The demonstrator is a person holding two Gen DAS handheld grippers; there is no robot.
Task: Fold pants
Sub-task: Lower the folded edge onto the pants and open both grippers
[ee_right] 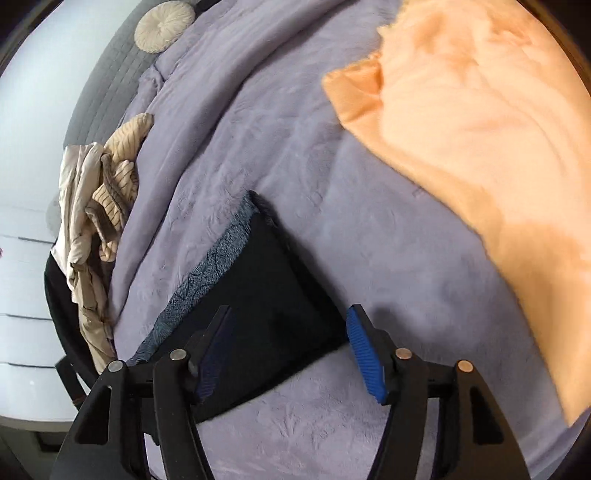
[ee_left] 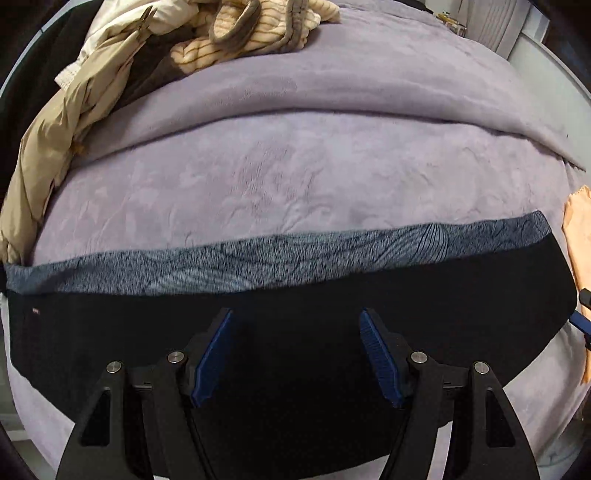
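The black pants [ee_left: 295,306] lie flat across the lilac bed cover as a folded band, with a grey patterned layer [ee_left: 258,258] showing along the far edge. My left gripper [ee_left: 295,317] is open just above the middle of the pants, holding nothing. In the right wrist view the pants [ee_right: 273,295] run away to the left. My right gripper [ee_right: 290,314] is open over their near right corner, holding nothing. Its tip shows at the right edge of the left wrist view [ee_left: 581,317].
A lilac bed cover [ee_left: 295,177] lies under everything. A pile of beige and striped clothes [ee_left: 221,33] sits at the far left, also in the right wrist view [ee_right: 103,206]. A peach cloth [ee_right: 480,147] lies right of the pants. A round cushion [ee_right: 164,24] lies far back.
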